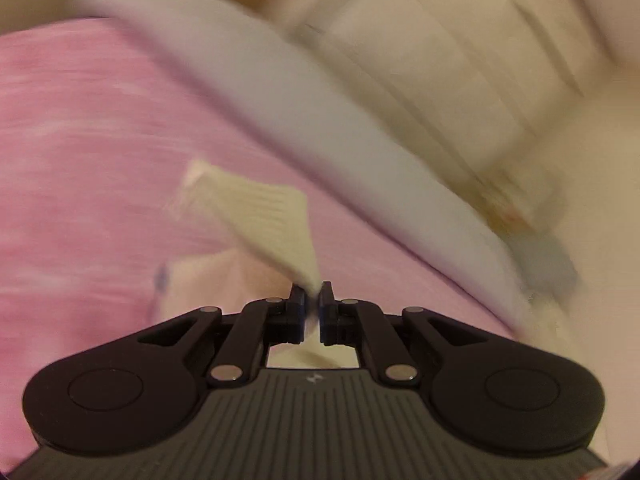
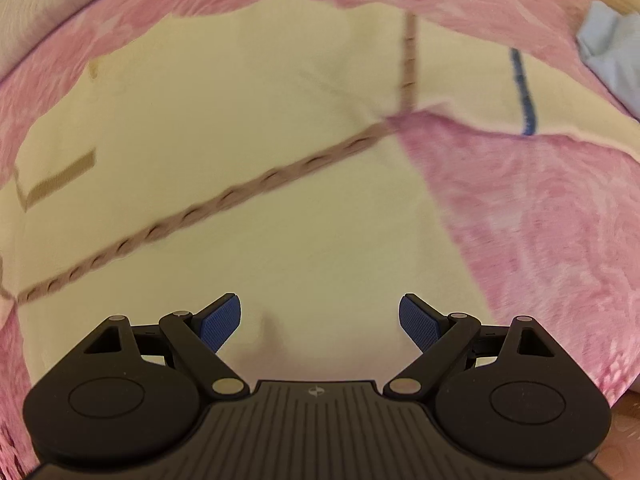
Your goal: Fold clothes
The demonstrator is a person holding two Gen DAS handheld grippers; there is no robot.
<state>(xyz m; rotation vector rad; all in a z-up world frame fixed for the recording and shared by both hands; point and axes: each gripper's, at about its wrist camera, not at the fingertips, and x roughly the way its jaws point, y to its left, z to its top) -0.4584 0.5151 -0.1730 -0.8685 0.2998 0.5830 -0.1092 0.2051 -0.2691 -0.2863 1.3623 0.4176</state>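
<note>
A cream garment [image 2: 248, 128] with brown stitched trim lines and a blue line lies spread on a pink bedspread [image 2: 540, 220]. My right gripper [image 2: 320, 320] is open just above the cream cloth, with its blue pads [image 2: 222, 322] apart and nothing between them. In the left wrist view my left gripper [image 1: 313, 306] is shut on a ribbed cream edge of the garment [image 1: 272, 220], which rises from the jaws over the pink bedspread [image 1: 100, 140]. The left view is blurred by motion.
A long white-grey pillow or bed edge [image 1: 320, 120] runs diagonally beyond the bedspread, with pale wardrobe panels [image 1: 440, 60] behind it. A light blue cloth [image 2: 612, 52] lies at the far right of the bed.
</note>
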